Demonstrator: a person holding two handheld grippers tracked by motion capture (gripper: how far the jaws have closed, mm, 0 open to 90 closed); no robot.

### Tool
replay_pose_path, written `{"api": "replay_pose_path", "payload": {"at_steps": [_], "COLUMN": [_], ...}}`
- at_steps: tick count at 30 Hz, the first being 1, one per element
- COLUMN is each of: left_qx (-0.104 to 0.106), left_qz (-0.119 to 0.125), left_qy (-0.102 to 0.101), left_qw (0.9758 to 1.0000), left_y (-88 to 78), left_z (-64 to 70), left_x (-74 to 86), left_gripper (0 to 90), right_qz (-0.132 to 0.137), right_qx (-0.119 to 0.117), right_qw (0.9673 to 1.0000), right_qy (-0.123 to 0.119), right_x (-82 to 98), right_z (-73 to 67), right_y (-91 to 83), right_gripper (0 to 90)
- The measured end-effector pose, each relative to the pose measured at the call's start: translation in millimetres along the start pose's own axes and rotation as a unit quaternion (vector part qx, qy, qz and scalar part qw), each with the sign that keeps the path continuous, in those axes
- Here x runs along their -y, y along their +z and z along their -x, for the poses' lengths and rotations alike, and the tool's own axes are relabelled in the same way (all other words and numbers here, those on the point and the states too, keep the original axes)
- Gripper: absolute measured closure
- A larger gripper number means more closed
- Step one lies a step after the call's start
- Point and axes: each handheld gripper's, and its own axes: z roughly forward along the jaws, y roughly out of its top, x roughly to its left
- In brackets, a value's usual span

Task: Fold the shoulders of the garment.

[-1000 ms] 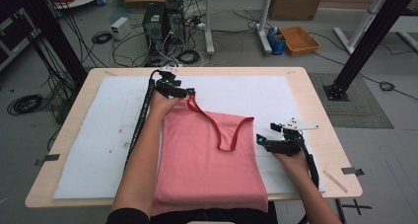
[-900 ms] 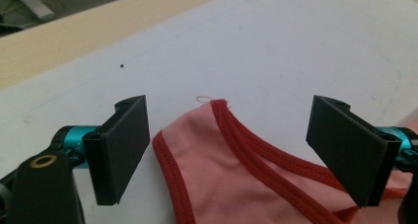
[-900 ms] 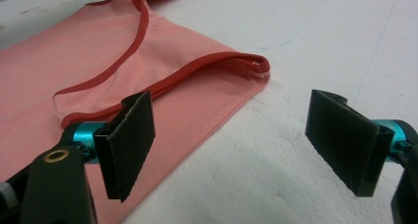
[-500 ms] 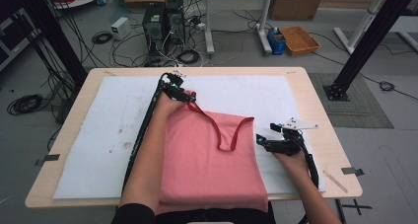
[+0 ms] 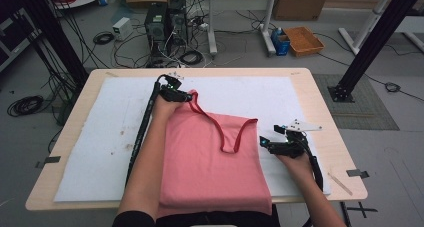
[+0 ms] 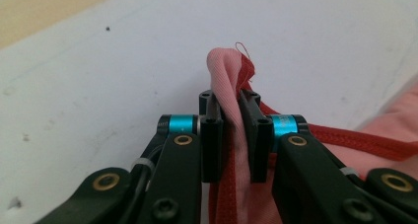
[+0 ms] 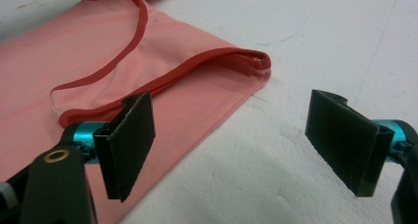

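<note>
On the white mat (image 5: pixel 90 152) covering the surface (image 5: pixel 320 112), a pink top (image 5: pixel 210 167) lies flat, its hem hanging off the near edge by the person. At the left, the left gripper (image 5: pixel 186 95) sits at the top's far corner. Its jaws have just been closing, and in the left gripper view (image 6: pixel 230 135) they now pinch a bunched fold of pink cloth and red trim, which pokes up between the pads. From there the red strap (image 5: pixel 220 132) runs across in a loop toward the right shoulder. Just beside that right edge, the right gripper (image 5: pixel 266 143) rests low on the mat, its jaws spread wide with nothing between them; the top's strap corner (image 7: pixel 256 66) lies ahead of it.
</note>
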Motion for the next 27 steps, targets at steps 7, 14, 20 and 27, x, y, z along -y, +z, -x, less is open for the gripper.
{"api": "replay_pose_path", "payload": {"at_steps": [7,14,20,27], "left_qx": [0.005,0.027,0.042,0.06], "left_qz": [0.044,0.085,0.097,0.096], "left_qy": [0.019,0.04,0.051,0.049], "left_qw": [0.9988,0.9952,0.9931,0.9923], "left_y": [-33.7,-62.8,-71.3,-79.4], "left_z": [15.2,48.6,68.9,90.3], "left_x": [-4.9,8.5,32.2,70.1], "left_gripper": [80.3,80.2,79.8,70.2], "right_qz": [-0.003,-0.005,-0.005,-0.007], "right_qx": [0.0,-0.002,-0.002,0.001], "right_qw": [1.0,1.0,1.0,1.0], "right_qy": [-0.002,-0.003,0.0,-0.004], "right_x": [-0.2,-0.4,-0.4,-0.5], "right_z": [-0.6,-0.4,-0.1,-1.2], "right_y": [0.6,0.8,1.0,1.4], "right_gripper": [18.9,18.9,18.9,18.9]}}
